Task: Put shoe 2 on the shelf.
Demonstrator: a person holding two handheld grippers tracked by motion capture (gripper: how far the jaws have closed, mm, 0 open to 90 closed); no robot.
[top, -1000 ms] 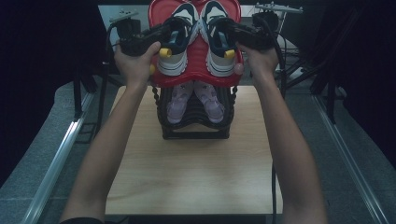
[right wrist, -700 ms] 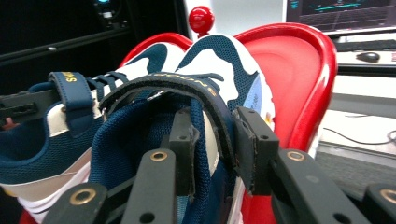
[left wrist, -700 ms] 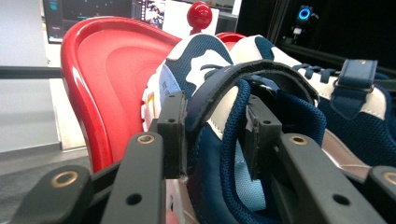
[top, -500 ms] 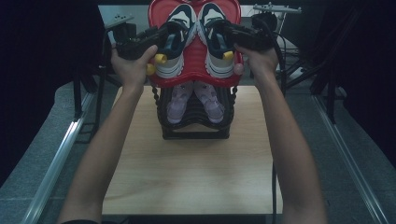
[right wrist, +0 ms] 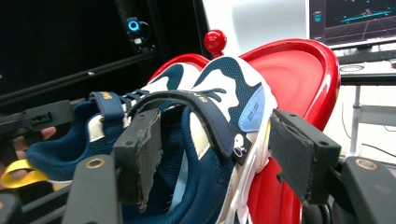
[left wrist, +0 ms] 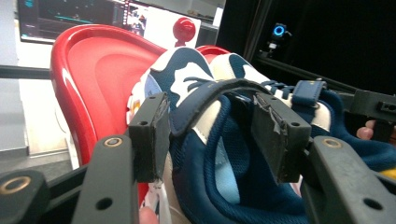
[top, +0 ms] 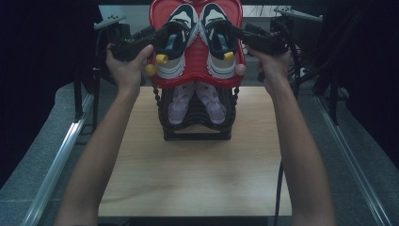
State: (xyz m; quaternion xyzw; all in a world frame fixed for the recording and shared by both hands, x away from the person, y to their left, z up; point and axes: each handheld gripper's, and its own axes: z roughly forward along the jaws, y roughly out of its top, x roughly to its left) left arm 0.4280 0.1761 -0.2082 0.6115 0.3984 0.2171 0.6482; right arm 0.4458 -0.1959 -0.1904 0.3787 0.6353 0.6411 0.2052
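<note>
- The pair of navy-and-white shoes sits side by side on the red top tray [top: 197,80] of a black shoe rack [top: 196,127], toes pointing away from the person and heels toward them; the tray's raised rim seems to keep them from sliding off.
- The left shoe [top: 175,44] has the left gripper [top: 157,37] at its outer side. In the left gripper view the jaws straddle the collar and strap, one pad outside the shoe and one inside the opening, with a gap on both sides. The jaws have just been opening, so the shoe [left wrist: 219,140] lies between them but is no longer pinched.
- The right shoe [top: 219,42] is met the same way by the right gripper [top: 240,35]. Its jaws have just been opening too; in the right gripper view the far pad stands clear of the shoe's [right wrist: 205,140] side wall, and the near pad hangs loose inside the collar.
- Gripping each shoe by the collar edge looks like a sensible choice: it is the one thin, firm wall a narrow jaw can span.
- With both shoes resting flat on the tray and both grips let go, I judge the placing done; the hands mirror each other, likely so the pair lands evenly.
- A pink pair [top: 195,101] sits on the lower shelf, untouched, above the wooden table [top: 197,179].
</note>
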